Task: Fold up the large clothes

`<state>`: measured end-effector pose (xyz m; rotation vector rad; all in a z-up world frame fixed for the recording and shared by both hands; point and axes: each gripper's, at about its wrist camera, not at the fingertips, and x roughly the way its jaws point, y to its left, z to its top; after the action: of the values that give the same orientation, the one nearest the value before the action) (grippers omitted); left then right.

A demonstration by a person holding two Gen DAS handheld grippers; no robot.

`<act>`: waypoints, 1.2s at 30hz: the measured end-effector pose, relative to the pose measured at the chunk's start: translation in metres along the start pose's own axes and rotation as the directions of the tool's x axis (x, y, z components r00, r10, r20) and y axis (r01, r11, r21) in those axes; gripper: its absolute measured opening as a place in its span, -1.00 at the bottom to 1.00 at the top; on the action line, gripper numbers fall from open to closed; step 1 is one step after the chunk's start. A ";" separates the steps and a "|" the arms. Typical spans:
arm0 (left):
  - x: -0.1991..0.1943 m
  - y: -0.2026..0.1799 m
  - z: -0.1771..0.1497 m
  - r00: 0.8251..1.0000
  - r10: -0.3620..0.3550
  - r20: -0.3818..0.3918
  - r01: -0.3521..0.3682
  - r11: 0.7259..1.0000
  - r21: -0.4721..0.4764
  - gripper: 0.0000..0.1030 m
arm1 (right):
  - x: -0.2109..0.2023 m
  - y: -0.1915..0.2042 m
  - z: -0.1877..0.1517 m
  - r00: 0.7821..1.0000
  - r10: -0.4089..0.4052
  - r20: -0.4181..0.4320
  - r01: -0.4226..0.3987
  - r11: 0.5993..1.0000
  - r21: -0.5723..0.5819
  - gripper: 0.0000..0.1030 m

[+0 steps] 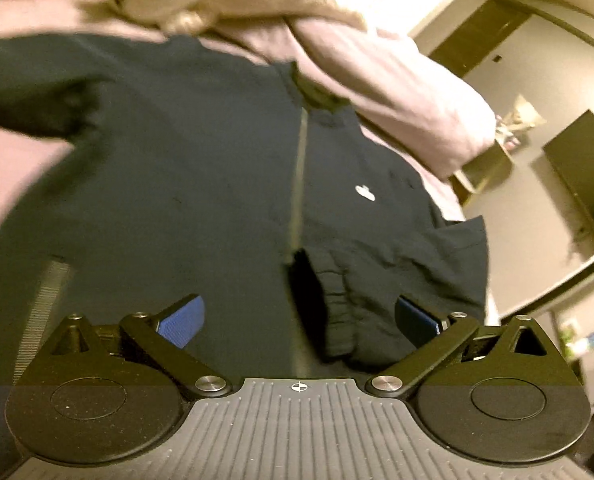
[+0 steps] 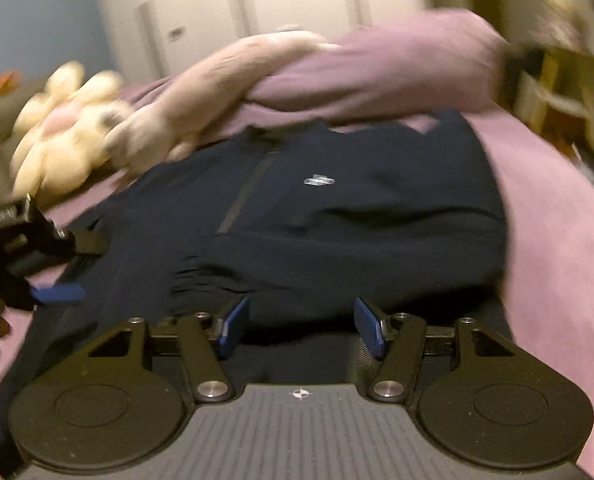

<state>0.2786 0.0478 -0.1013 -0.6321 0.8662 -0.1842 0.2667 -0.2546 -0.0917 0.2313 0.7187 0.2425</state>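
A dark navy jacket (image 1: 201,184) lies on a pink bed (image 2: 557,220). The left gripper (image 1: 297,322) and right gripper (image 2: 300,326) hover above it, fingers spread apart, gripping nothing.

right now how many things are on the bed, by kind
navy zip jacket: 1
cream plush toy: 1
purple pillow: 1
total: 3, on the purple bedsheet

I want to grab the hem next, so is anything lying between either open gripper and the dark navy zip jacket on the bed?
Nothing visible does. The dark navy zip jacket lies directly ahead of the left gripper and the right gripper, both with jaws open and empty.
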 end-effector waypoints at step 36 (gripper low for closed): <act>0.053 0.085 0.124 0.970 0.233 0.068 -0.232 0.973 -0.011 0.36 | 0.119 -0.077 0.053 0.991 0.125 0.051 -0.133 0.828 0.545 0.07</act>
<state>0.3986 0.1501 -0.1259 -0.5311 0.8666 0.0503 0.3994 -0.2989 -0.1486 0.8345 0.7487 0.1574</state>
